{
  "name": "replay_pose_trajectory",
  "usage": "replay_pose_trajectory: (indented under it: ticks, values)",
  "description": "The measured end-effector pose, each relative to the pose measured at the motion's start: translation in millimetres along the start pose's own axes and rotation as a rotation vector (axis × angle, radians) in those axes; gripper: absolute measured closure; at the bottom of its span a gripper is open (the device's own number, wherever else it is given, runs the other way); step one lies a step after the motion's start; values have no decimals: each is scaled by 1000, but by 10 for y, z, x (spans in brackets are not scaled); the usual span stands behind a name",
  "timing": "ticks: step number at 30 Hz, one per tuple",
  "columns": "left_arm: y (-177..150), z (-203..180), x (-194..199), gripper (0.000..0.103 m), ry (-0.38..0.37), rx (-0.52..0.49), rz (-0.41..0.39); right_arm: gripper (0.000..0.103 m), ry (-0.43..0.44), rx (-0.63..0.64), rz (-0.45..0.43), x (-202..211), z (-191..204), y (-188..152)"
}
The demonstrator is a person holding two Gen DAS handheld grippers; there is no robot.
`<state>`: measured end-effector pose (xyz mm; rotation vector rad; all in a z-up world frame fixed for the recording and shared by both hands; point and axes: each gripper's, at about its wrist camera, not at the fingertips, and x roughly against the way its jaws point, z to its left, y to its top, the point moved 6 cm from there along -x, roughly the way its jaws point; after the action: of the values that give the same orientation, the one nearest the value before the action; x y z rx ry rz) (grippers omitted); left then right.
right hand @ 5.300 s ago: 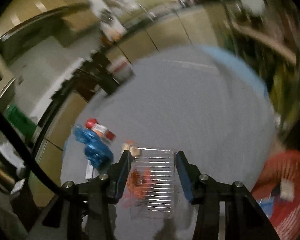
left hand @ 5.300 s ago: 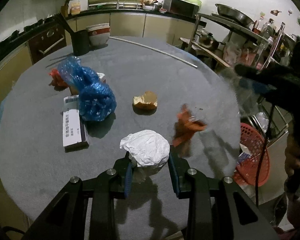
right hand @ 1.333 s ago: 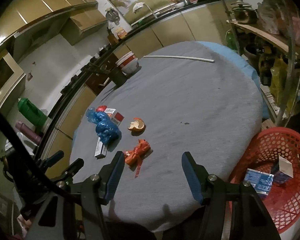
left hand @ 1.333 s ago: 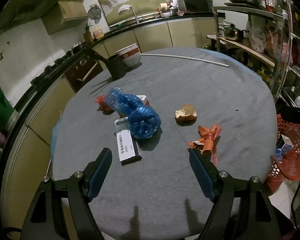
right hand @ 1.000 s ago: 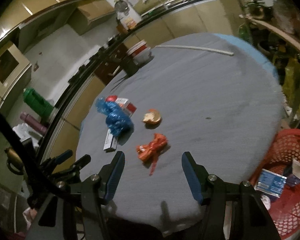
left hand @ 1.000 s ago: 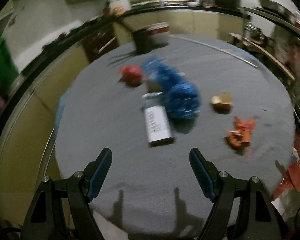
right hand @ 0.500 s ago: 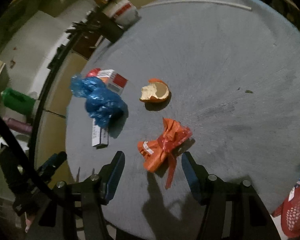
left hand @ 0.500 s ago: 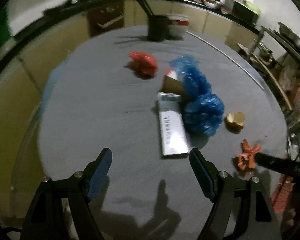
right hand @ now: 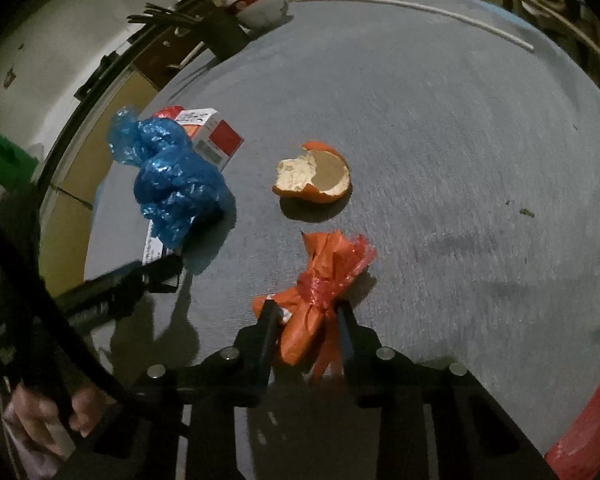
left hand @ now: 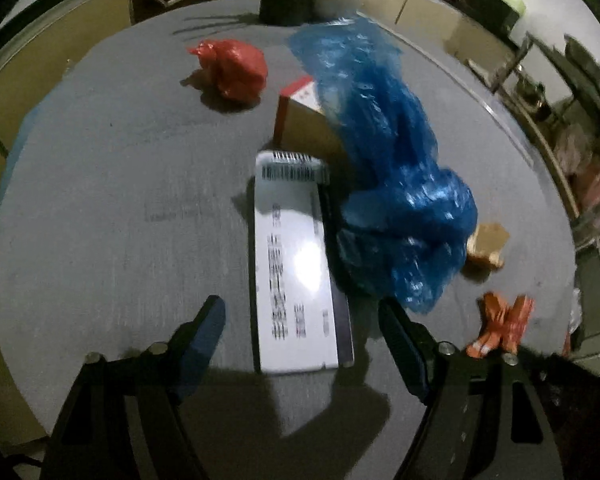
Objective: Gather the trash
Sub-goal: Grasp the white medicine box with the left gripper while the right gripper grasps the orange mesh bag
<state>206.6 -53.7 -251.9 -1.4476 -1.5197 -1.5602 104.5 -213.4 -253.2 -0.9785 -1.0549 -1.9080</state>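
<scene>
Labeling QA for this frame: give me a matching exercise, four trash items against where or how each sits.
Items:
1. orange wrapper
2. white flat box
3. blue plastic bag
4. red crumpled bag

States:
A. draped over a small red-and-white carton
B. lying between open, closing jaws of the left gripper
C. pinched by the right gripper
D. alone at the far side, touching nothing

Pairs: 1-C, 2-B, 3-A, 4-D

— What stands on the grey desk [right hand: 440, 120] besides the litter?
— A red-and-white bowl [right hand: 260, 0] at eleven o'clock, a dark holder [right hand: 224, 36] beside it, a white rod [right hand: 412, 12] at one.
</scene>
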Motion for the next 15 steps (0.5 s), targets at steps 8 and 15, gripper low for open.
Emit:
replay_pose_trajectory:
  ticks: [8,15]
  values:
    - [-103,105,115,57,-18,24,-35,74,34,2,-62,195,-73,-63]
    - [-436,85,439,57,-18,23,-78,74,82,-8,-151,599,-239,-140]
